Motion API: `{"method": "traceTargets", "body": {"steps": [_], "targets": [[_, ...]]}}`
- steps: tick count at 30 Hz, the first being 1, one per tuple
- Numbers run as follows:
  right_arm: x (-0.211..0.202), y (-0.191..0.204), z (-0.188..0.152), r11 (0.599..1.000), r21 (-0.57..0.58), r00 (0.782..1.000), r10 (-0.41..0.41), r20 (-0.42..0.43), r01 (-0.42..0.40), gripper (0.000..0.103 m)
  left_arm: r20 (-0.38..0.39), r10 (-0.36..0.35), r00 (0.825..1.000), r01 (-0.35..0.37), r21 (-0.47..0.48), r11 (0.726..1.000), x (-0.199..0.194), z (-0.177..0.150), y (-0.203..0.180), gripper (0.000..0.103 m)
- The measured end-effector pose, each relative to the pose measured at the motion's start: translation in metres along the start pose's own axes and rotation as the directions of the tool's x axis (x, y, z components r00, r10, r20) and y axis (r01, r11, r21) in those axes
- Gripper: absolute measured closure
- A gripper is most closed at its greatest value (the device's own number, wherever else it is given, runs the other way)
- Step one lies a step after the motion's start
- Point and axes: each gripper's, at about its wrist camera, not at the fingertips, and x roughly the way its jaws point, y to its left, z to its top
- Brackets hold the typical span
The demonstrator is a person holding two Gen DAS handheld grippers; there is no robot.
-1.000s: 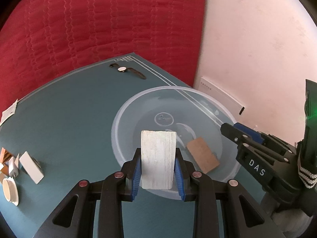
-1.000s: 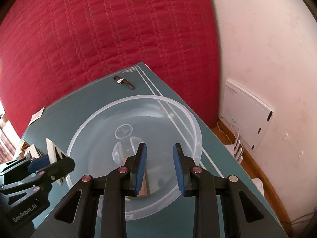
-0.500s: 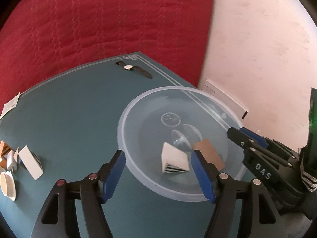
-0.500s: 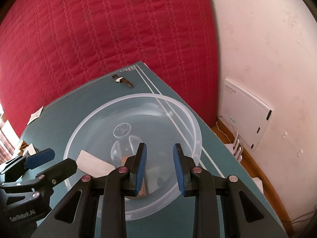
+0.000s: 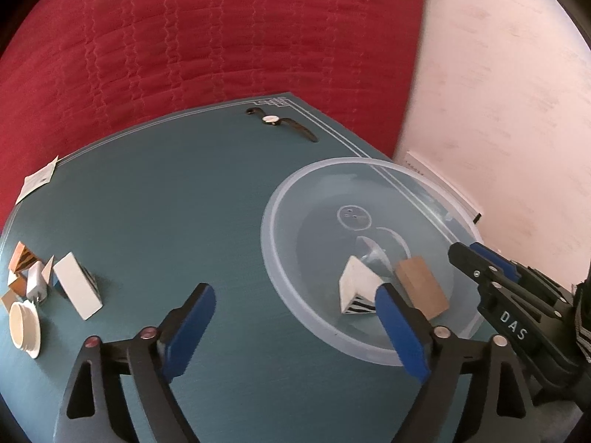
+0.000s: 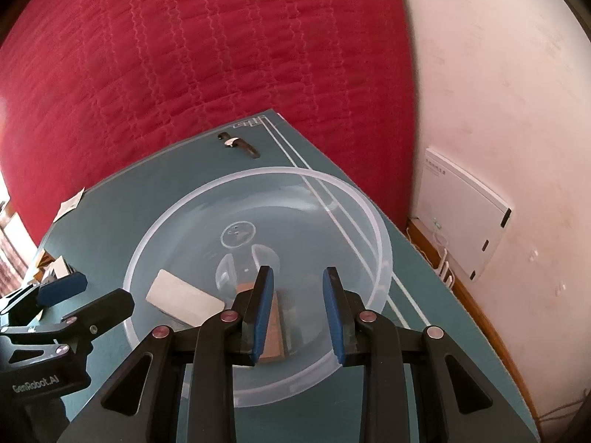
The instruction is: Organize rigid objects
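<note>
A clear plastic bowl [image 5: 280, 254] [image 6: 373, 221] stands on the teal table. Inside it lie a white block with a striped end [image 5: 356, 288] [image 6: 183, 297] and a brown block [image 5: 421, 288] [image 6: 275, 332]. My left gripper [image 5: 295, 328] is wide open and empty, above the table at the bowl's near left rim; it also shows in the right wrist view [image 6: 85, 295]. My right gripper [image 6: 297, 313] is open and empty over the bowl's near side, above the brown block; it also shows in the left wrist view [image 5: 480, 258].
A cluster of small blocks [image 5: 74, 289] and a white cap [image 5: 24, 328] lie at the table's left edge. A wristwatch [image 5: 280, 122] [image 6: 238, 144] lies at the far corner. A paper card [image 5: 37, 179] lies at the far left. A red quilted surface and a pink wall stand behind.
My left gripper opened and let the white block drop into the bowl, then swung left, away from the bowl. My right gripper stayed still and open.
</note>
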Motion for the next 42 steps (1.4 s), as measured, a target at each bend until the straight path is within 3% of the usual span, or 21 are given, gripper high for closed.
{"method": "traceTargets", "body": {"steps": [7,14,22,36,42], "targets": [[-0.001,0.008,-0.004,1.0,-0.024,1.0,0.015,-0.001,-0.015,0.073,0.001,0.048,0.999,-0.047,-0.027,0.999,-0.003,-0.004,0.014,0.003],[-0.004,0.017,-0.008,0.998,-0.05,0.999,0.046,-0.001,-0.046,0.066,0.005,0.107,0.994,-0.107,-0.045,0.993,-0.007,-0.009,0.03,0.002],[-0.011,0.033,-0.012,0.993,-0.088,0.997,0.075,0.002,-0.075,0.065,0.004,0.159,0.987,-0.158,-0.082,0.984,-0.015,-0.015,0.055,0.002],[-0.021,0.074,-0.023,0.974,-0.168,0.988,0.151,-0.029,-0.154,0.065,0.004,0.26,0.966,-0.254,-0.199,0.946,-0.035,-0.025,0.117,0.002],[-0.019,0.093,-0.025,0.964,-0.183,0.982,0.184,-0.051,-0.19,0.057,-0.009,0.301,0.954,-0.293,-0.246,0.924,-0.042,-0.033,0.145,0.002]]}}
